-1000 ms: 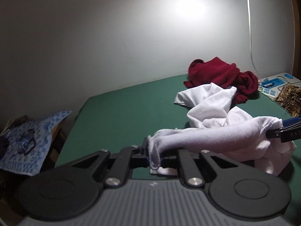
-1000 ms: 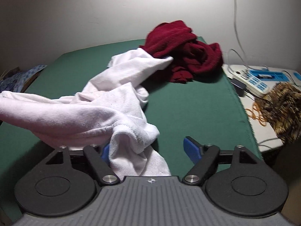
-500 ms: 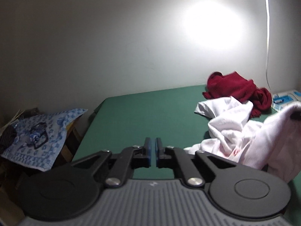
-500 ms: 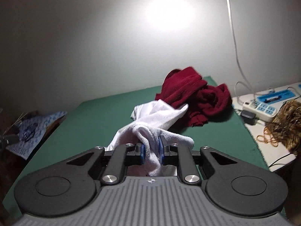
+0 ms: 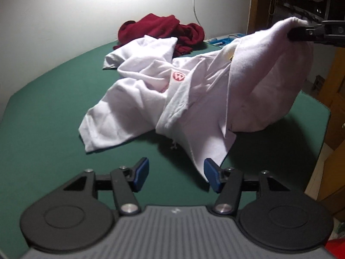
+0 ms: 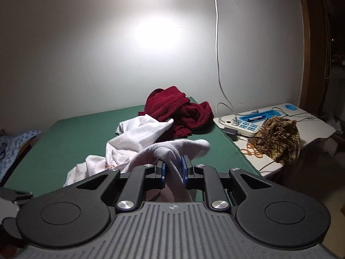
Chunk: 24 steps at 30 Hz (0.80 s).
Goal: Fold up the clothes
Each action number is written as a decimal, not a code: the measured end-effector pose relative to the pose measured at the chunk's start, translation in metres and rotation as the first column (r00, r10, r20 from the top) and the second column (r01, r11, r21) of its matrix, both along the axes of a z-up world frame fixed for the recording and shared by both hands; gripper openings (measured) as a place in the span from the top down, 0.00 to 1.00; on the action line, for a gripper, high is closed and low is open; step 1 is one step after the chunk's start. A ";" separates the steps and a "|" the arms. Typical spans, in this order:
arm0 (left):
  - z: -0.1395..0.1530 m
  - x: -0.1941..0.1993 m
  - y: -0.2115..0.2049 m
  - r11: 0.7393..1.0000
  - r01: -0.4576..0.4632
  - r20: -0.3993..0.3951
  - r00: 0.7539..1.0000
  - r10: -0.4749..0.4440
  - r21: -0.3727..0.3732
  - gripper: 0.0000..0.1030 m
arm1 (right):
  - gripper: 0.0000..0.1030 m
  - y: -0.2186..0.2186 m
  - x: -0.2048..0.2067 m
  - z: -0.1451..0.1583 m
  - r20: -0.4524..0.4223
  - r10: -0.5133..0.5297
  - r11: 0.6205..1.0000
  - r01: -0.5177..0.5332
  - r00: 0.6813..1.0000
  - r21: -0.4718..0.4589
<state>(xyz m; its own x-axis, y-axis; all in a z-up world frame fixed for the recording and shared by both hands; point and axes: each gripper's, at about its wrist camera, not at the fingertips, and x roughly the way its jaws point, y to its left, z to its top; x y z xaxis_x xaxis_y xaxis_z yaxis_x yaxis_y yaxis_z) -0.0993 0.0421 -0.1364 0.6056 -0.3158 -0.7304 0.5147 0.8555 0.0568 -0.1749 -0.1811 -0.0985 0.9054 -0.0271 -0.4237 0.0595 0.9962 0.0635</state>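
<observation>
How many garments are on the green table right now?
2: the white shirt mid-table, one end lifted by the right gripper; the red garment at the back. More could lie bunched beneath.

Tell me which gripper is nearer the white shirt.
Right. The right gripper is shut on the white shirt, lifting one end. The left gripper is open beside a hanging corner, not gripping it.
</observation>
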 end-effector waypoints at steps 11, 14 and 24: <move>-0.002 0.024 0.018 0.978 -0.203 0.019 0.979 0.204 -0.038 0.99 | 0.34 -0.014 0.002 -0.032 -0.164 -0.054 0.986 0.027 0.985 -0.162; 0.016 0.015 0.049 0.954 -0.289 0.043 0.955 0.293 -0.085 0.99 | 0.34 -0.022 0.019 -0.040 -0.205 -0.030 0.990 0.001 0.978 -0.139; 0.066 -0.037 0.100 0.878 -0.454 0.107 0.875 0.471 -0.155 0.98 | 0.43 -0.002 0.056 -0.048 -0.225 0.410 0.905 -0.364 0.884 0.221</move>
<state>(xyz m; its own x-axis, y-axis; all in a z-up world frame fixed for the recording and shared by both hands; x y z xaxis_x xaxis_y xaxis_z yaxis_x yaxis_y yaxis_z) -0.1367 0.1425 -0.0704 0.7954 -0.0552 -0.6035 0.0532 0.9984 -0.0212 -0.1188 -0.1829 -0.1463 0.6856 0.3952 -0.6114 -0.2912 0.9186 0.2673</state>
